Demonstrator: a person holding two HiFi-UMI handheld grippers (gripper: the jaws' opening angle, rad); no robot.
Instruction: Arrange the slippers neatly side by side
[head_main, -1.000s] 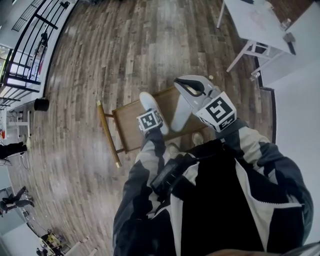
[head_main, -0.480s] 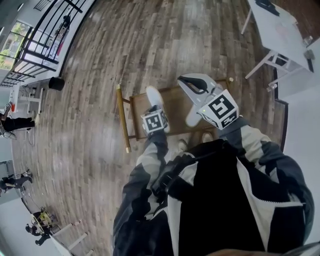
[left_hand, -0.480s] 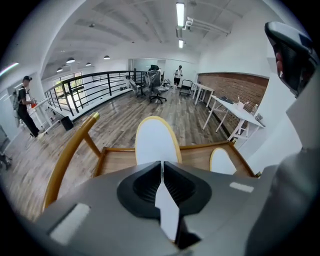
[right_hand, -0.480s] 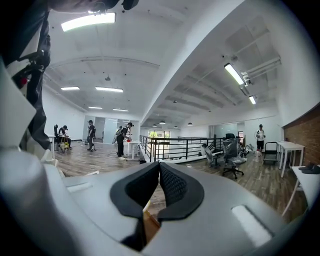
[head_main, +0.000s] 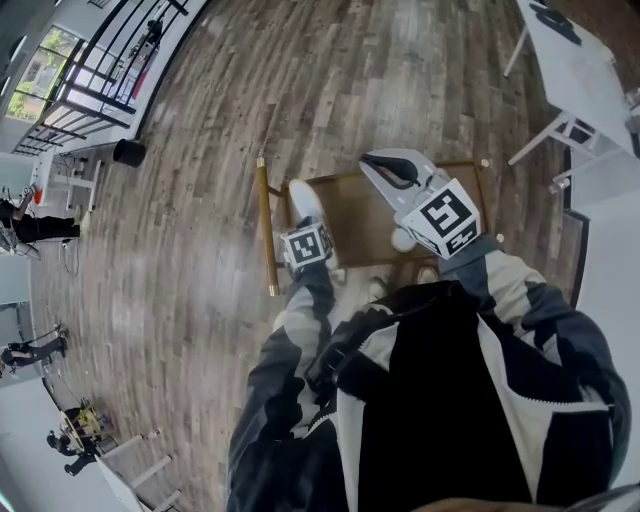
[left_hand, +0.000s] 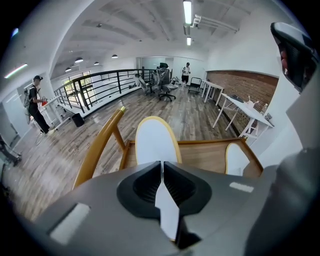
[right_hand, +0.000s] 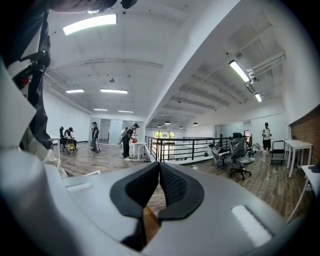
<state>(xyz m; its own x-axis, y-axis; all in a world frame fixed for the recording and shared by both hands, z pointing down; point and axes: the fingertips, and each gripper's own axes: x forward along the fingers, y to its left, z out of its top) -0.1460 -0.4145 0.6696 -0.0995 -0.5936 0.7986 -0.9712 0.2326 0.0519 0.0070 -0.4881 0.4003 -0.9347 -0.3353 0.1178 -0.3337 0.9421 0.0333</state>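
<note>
A white slipper with a yellow rim lies lengthwise on a low wooden rack. My left gripper is shut on its near end, and a white strip of it shows between the pads. The head view shows that slipper ahead of the left gripper. A second white slipper rests on the rack to the right; in the head view only its end shows. My right gripper hovers above the rack, and in its own view the right gripper is shut and holds nothing.
The rack has a raised wooden rail on its left side and stands on plank flooring. White tables stand at the far right, with a black bin and a black railing at the far left. People stand far off.
The head view has swung, so the rack sits further right in the frame. The left gripper keeps its hold on the slipper. More of the second slipper is now hidden behind the right gripper.
</note>
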